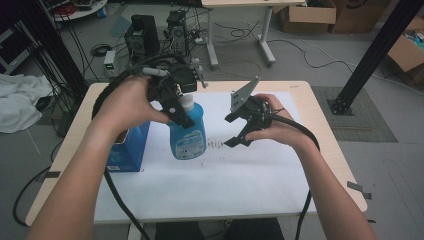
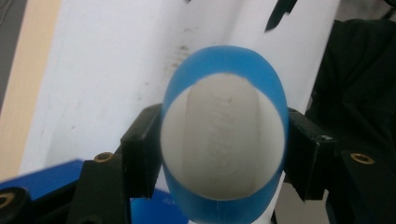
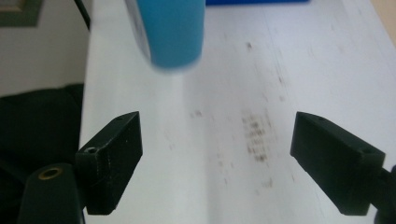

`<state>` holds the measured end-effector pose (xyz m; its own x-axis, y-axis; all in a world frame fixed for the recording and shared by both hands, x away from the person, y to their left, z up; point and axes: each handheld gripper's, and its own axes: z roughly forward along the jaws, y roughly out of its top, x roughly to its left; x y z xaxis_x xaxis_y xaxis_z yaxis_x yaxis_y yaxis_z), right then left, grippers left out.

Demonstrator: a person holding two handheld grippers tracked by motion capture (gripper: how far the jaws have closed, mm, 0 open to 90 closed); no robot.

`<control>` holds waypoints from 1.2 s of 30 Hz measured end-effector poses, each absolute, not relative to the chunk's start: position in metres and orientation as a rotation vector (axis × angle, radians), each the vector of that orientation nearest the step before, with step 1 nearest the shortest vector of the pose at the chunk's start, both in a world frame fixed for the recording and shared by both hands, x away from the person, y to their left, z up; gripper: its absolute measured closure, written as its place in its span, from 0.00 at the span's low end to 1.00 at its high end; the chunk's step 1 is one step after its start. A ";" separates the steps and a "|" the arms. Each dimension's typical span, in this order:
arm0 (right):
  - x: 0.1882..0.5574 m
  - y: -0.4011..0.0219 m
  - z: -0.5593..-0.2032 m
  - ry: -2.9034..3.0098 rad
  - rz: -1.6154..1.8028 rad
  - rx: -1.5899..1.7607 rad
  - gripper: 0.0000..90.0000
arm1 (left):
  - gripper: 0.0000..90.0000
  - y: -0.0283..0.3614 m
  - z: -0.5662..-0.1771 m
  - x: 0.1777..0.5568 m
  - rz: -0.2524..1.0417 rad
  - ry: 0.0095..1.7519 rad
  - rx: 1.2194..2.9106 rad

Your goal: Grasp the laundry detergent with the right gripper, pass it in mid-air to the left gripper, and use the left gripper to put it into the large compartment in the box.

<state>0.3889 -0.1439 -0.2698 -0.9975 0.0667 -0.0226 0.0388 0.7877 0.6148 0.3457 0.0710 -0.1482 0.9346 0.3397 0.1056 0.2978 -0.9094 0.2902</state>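
Note:
A blue bottle (image 1: 188, 136) with a white cap (image 1: 186, 102) stands upright over the white mat (image 1: 225, 175). My left gripper (image 1: 180, 116) is shut on it just below the cap, coming in from above. In the left gripper view the two black pads press the blue shoulder (image 2: 224, 60) on either side of the cap (image 2: 223, 140). I cannot tell whether its base touches the mat. My right gripper (image 1: 230, 131) is open to the right of the bottle, apart from it. In the right gripper view its jaws (image 3: 217, 154) stand wide with nothing between them, and the bottle's lower end (image 3: 170, 30) shows ahead.
A blue box (image 1: 127, 147) stands on the table's left side, just behind and beside the bottle. Dark smudges (image 1: 214, 143) mark the mat between the bottle and my right gripper. The wooden table's right edge (image 1: 325, 135) lies beyond my right hand.

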 end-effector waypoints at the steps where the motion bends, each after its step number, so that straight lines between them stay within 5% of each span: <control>1: 0.390 -0.147 -0.271 2.931 0.972 0.103 0.19 | 0.43 0.074 -0.145 0.347 0.234 0.505 2.823; 13: 0.395 -0.189 -0.278 2.973 0.588 0.245 0.21 | 0.43 0.121 -0.110 0.370 0.326 1.015 2.713; 25: 0.396 -0.226 -0.274 2.970 0.491 0.346 0.24 | 0.43 0.180 -0.084 0.391 0.442 1.698 2.402; 36: 0.396 -0.245 -0.271 2.951 0.428 0.380 0.25 | 0.43 0.217 -0.091 0.398 0.457 2.010 2.180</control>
